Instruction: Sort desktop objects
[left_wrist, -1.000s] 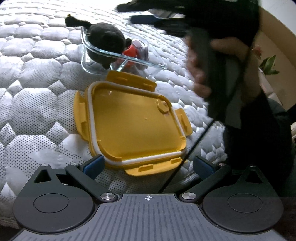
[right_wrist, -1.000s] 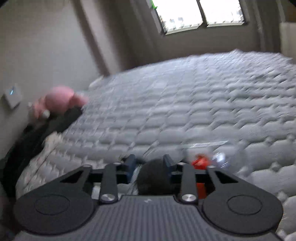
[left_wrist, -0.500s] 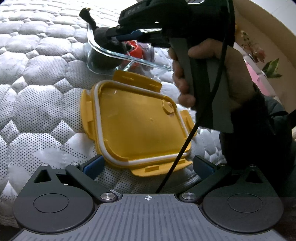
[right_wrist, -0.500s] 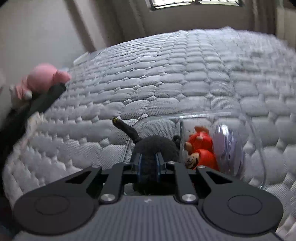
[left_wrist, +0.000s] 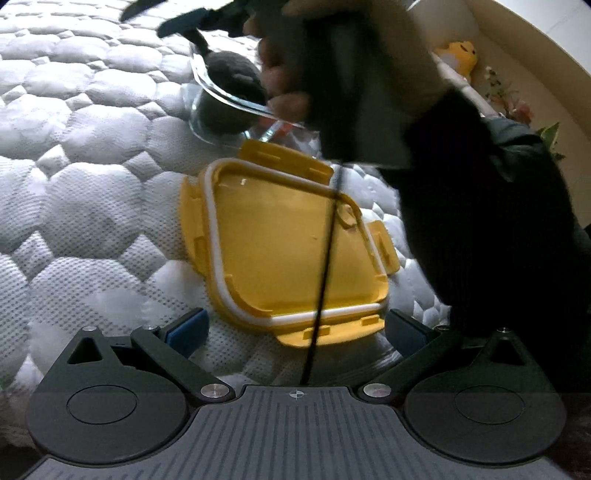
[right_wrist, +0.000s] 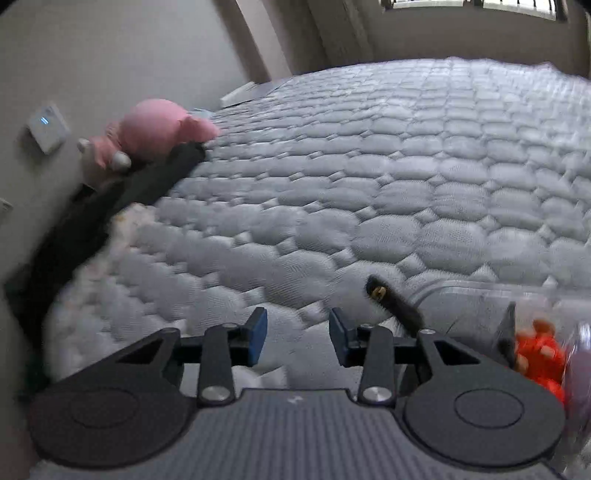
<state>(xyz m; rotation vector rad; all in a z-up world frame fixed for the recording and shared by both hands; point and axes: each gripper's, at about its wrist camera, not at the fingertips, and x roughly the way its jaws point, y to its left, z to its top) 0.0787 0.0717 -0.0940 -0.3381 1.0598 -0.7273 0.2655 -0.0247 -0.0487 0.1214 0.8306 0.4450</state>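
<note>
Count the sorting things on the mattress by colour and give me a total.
Yellow: 1, the lid
Clear: 1, the glass container
Black: 1, the plush toy
Red: 1, the figure
Total: 4

Yellow lid with white seal between the left tongs' blue pads; white honeycomb-quilted mattress; beyond, black plush, orange-red toy, pink plush.

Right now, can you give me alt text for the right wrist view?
The right gripper, its jaws just opened and nothing between them, hangs over a grey quilted mattress. At lower right, a clear glass container holds a dark fuzzy plush toy and a red figurine; a pink plush toy lies at the mattress's far left edge.
</note>
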